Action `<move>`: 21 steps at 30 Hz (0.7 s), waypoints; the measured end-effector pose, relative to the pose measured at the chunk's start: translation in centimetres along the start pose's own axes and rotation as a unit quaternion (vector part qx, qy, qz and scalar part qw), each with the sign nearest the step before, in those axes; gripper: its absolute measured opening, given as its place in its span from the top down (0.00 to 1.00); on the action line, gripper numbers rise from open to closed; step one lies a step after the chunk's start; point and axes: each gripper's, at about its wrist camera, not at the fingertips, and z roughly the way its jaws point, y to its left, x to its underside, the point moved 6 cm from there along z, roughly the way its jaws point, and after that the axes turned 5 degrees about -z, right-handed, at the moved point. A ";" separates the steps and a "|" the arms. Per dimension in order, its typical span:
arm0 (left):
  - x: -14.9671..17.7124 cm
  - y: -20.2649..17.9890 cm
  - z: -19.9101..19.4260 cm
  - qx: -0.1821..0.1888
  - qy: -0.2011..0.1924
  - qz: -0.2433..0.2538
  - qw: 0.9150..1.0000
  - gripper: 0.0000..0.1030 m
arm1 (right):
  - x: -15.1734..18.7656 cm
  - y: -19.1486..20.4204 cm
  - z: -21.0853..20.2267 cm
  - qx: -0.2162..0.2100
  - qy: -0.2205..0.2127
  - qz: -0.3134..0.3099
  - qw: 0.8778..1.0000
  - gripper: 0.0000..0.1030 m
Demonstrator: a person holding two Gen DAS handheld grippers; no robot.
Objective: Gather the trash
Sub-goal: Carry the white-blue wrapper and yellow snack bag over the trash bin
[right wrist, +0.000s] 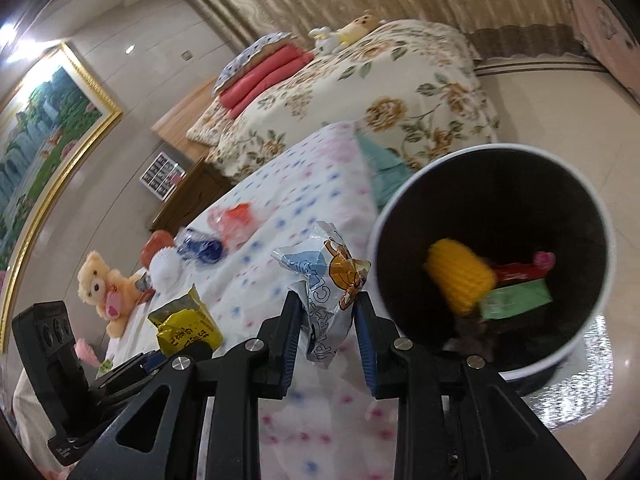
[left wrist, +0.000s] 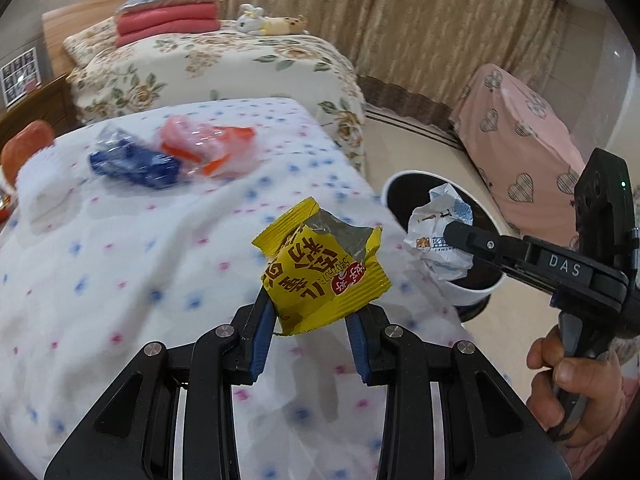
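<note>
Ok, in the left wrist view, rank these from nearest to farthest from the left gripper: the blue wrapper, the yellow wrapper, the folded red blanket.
1. The yellow wrapper, clamped in the left gripper.
2. The blue wrapper, farther up the dotted bedspread, to the left.
3. The folded red blanket, on the floral bed at the back.

Left tongs [left wrist: 310, 318] and right tongs [right wrist: 326, 322] both clamped.
</note>
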 end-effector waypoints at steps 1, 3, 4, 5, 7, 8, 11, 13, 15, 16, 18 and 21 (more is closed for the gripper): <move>0.0 -0.5 0.2 0.001 0.001 0.004 1.000 0.69 | -0.2 -0.7 -0.4 0.005 -0.004 0.004 1.000 0.73; -0.1 -1.6 0.5 0.006 0.002 0.013 1.000 0.69 | -0.3 -1.7 -1.1 0.012 -0.010 0.012 1.000 0.73; -0.1 -2.0 0.7 0.008 0.003 0.016 1.000 0.69 | -0.4 -2.1 -1.4 0.015 -0.012 0.015 1.000 0.73; -0.2 -2.6 0.9 0.010 0.005 0.019 1.000 0.69 | -0.5 -2.7 -1.7 0.019 -0.014 0.019 1.000 0.73; -0.3 -3.6 1.2 0.014 0.006 0.027 1.000 0.69 | -0.5 -3.9 -2.3 0.027 -0.020 0.027 0.999 0.73; -0.4 -4.0 1.4 0.015 0.007 0.030 0.999 0.69 | -0.6 -4.2 -2.5 0.029 -0.021 0.030 0.999 0.73; -0.6 -5.4 1.8 0.021 0.007 0.040 0.999 0.69 | -0.7 -5.4 -3.0 0.037 -0.026 0.038 0.998 0.72; -0.8 -6.2 2.2 0.024 0.009 0.047 0.999 0.69 | -0.8 -6.2 -3.3 0.042 -0.028 0.042 0.998 0.72; -0.9 -6.8 2.5 0.026 0.010 0.051 0.998 0.69 | -0.8 -7.0 -3.5 0.047 -0.030 0.047 0.997 0.72; -1.0 -7.1 2.7 0.028 0.011 0.054 0.998 0.69 | -0.8 -7.3 -3.5 0.048 -0.030 0.048 0.997 0.72; -1.2 -7.8 3.1 0.031 0.013 0.059 0.998 0.69 | -0.8 -7.9 -3.6 0.051 -0.030 0.053 0.997 0.72; -1.3 -8.6 3.7 0.033 0.016 0.064 0.997 0.69 | -0.8 -8.7 -3.7 0.054 -0.030 0.056 0.996 0.71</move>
